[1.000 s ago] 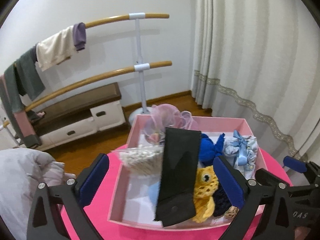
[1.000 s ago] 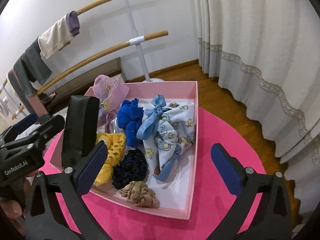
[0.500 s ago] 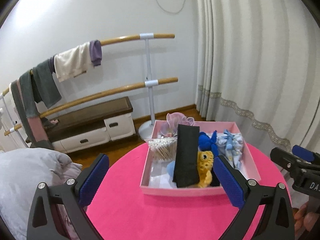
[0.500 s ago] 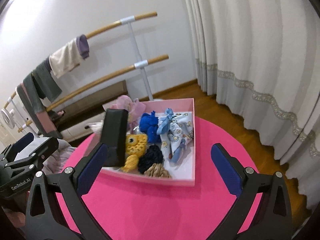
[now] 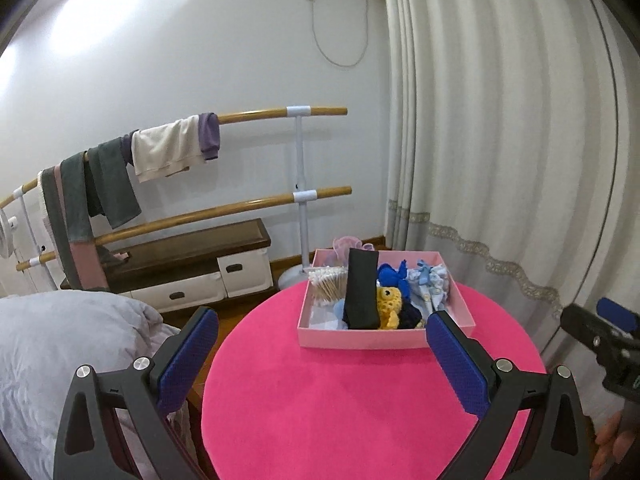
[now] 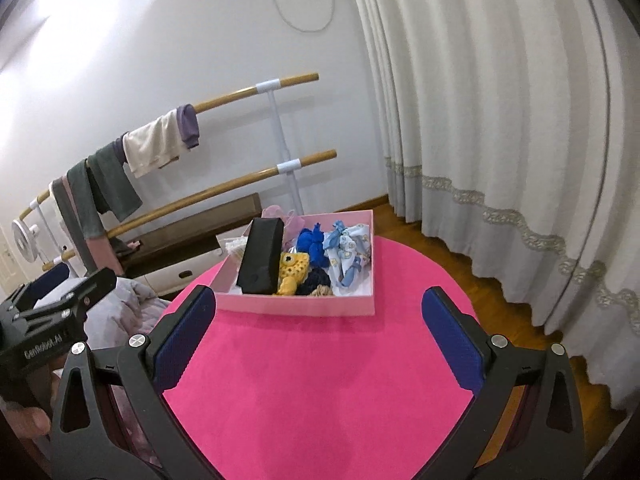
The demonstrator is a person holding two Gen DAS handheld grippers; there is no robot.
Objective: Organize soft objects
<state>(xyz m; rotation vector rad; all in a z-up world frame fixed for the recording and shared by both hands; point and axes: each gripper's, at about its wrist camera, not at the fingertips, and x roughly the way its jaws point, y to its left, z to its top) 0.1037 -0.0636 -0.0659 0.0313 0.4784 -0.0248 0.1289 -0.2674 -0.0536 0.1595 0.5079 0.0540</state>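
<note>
While both grippers hang wide open and empty, the round pink table spreads under them, the left gripper and right gripper side by side. Ahead of their fingers sits the pink box, holding a black case, a yellow crochet toy and blue scrunchies.

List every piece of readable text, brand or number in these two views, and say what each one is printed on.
"GenRobot.AI": white print on the black body of the left gripper, seen at the left edge of the right wrist view; soft but legible.
Right gripper: faint marking on its black body at the right edge of the left wrist view, too cut off to read.
Pink box and its contents: no text visible.
</note>
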